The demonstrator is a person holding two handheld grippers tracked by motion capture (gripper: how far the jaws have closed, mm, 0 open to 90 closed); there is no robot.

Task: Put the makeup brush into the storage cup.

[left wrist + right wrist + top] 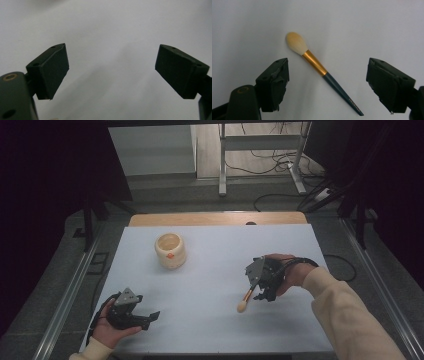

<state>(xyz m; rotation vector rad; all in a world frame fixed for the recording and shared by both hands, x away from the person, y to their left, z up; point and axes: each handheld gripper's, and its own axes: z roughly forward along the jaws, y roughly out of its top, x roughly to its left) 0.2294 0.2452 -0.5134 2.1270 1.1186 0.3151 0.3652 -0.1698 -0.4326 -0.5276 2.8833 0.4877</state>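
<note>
Both grippers gape empty; right gripper [327, 85] straddles a brush [322, 71] pointing eleven o'clock, which might roll when pinched.

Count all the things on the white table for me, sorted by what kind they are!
Makeup brush: 1
Cream jar: 1
Hand-held gripper: 2, left and right
Total: 4
</note>
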